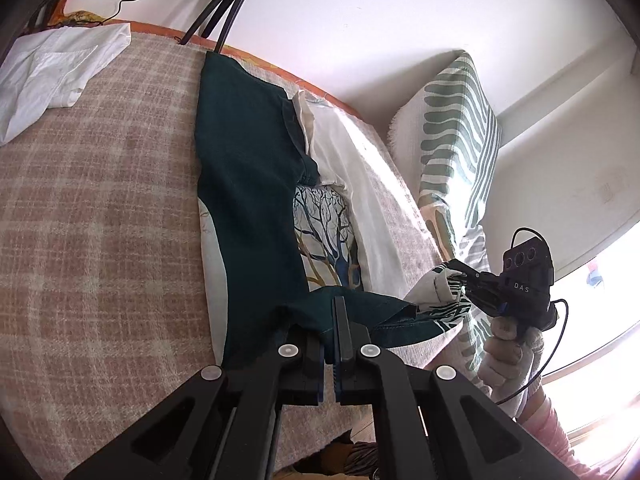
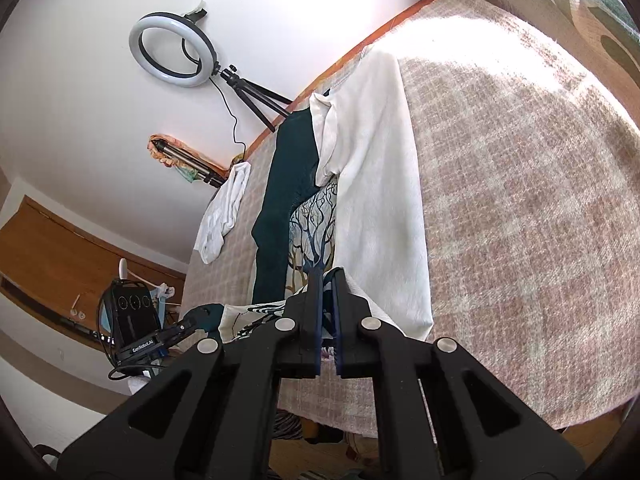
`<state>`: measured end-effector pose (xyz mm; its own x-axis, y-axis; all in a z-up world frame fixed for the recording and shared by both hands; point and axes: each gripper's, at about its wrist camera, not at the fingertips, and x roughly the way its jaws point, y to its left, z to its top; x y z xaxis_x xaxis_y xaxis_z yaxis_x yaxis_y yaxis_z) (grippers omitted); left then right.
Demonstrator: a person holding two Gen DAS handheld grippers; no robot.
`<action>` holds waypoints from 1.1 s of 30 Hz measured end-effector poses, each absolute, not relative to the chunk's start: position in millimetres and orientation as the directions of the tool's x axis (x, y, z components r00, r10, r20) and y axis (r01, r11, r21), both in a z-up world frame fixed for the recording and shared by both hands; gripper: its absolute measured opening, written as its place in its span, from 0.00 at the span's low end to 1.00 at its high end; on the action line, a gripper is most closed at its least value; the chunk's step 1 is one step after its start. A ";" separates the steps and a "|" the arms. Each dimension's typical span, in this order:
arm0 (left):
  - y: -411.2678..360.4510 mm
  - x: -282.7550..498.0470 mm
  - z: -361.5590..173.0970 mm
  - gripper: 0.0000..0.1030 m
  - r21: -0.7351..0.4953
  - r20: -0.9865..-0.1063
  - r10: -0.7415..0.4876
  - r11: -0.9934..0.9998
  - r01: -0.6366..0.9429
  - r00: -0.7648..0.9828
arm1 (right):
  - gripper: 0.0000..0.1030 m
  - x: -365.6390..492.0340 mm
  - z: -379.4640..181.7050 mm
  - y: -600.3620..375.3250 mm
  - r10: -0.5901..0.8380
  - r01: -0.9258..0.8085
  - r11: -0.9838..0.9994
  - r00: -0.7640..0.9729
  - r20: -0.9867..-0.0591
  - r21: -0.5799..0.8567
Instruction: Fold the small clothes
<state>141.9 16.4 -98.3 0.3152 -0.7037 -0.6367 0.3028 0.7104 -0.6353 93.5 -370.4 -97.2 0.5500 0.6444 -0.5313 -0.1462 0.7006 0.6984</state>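
A small garment printed with bare tree branches (image 1: 326, 240), its sides dark teal (image 1: 248, 184) and cream-white (image 1: 360, 184), lies stretched along a pink-and-beige checked blanket (image 1: 100, 200) covering the bed. The left gripper (image 1: 334, 344) has its jaws pressed together on the teal hem at the near end of the garment, lifting that edge slightly off the blanket. The right gripper (image 2: 327, 312) is likewise clamped on the near hem at the printed and cream side, its fingers nearly touching with fabric pinched between them; in the left wrist view it shows at the bed's edge, held by a gloved hand (image 1: 508, 352). A folded white shirt (image 1: 52, 76) rests on the far corner of the blanket, well apart from the garment. A ring light (image 2: 174, 50) on a tripod stands against the wall beyond the bed, and a green-striped cushion (image 1: 460, 128) leans beside it.
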 end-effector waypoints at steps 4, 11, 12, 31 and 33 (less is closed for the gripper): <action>11.2 176.5 -106.3 0.00 -0.606 -0.673 -0.671 0.741 0.290 0.311 | 0.05 129.7 -98.6 -369.7 0.624 -0.120 0.707 0.568 -0.537 0.697; 7.4 217.9 -131.0 0.00 -0.591 -0.706 -0.638 0.770 0.241 0.309 | 0.06 176.6 -121.3 -364.0 0.586 -0.040 0.732 0.547 -0.598 0.680; 8.0 221.3 -134.7 0.03 -0.597 -0.706 -0.639 0.769 0.230 0.304 | 0.06 180.3 -123.3 -362.8 0.577 -0.034 0.741 0.542 -0.611 0.670; 23.3 243.5 -106.3 0.39 -0.435 -0.723 -0.516 0.857 0.278 0.459 | 0.35 168.6 -95.0 -361.6 0.421 -0.139 0.894 0.586 -0.692 0.426; 24.5 255.8 -100.3 0.43 -0.424 -0.721 -0.506 0.862 0.277 0.473 | 0.35 178.0 -88.5 -360.5 0.425 -0.157 0.894 0.590 -0.686 0.420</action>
